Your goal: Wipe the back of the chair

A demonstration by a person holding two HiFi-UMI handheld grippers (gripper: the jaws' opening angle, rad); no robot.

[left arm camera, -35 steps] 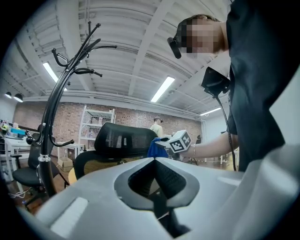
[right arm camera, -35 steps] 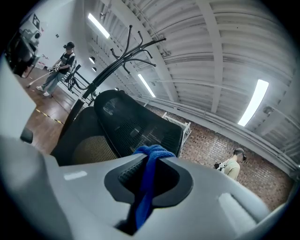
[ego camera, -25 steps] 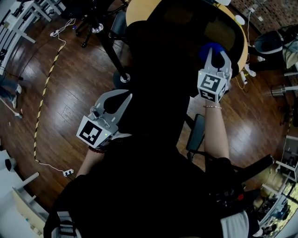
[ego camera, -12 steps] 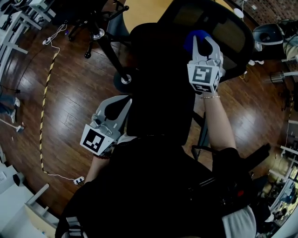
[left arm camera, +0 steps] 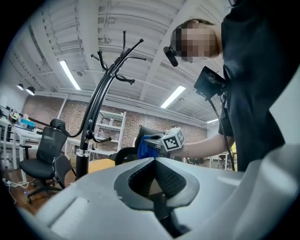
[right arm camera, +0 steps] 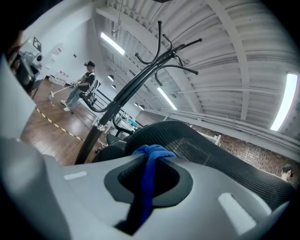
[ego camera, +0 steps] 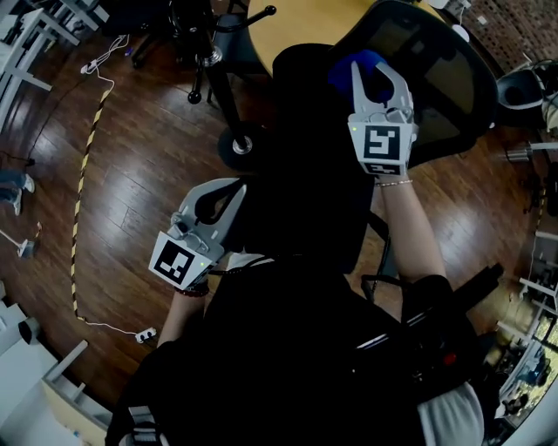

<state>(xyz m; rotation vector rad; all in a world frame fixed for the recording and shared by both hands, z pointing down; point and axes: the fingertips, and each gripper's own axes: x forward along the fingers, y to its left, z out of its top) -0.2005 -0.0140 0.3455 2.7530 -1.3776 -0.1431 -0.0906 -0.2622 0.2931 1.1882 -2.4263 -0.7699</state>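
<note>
**Chair back, cloth pressed at its edge**

Nearest the person, the left gripper (ego camera: 220,202) is held low beside the dark seat. Its fingers (left arm camera: 140,176) are closed on nothing. It is well apart from the right gripper (ego camera: 377,77).

Further out, the right gripper reaches forward at arm's length. Its fingers (right arm camera: 183,180) are clamped on a blue cloth (right arm camera: 149,157), which bunches out past their tips. The bunch (ego camera: 364,71) lies at the near edge of the chair (ego camera: 432,74), against its black mesh back (right arm camera: 211,147); whether it actually touches the mesh is hard to tell.

The chair stands on the wood floor (ego camera: 131,174) in front of the person. Beyond it, a black coat stand (ego camera: 237,144) rises to the left, and a yellow bench (ego camera: 296,22) sits farthest off.
</note>
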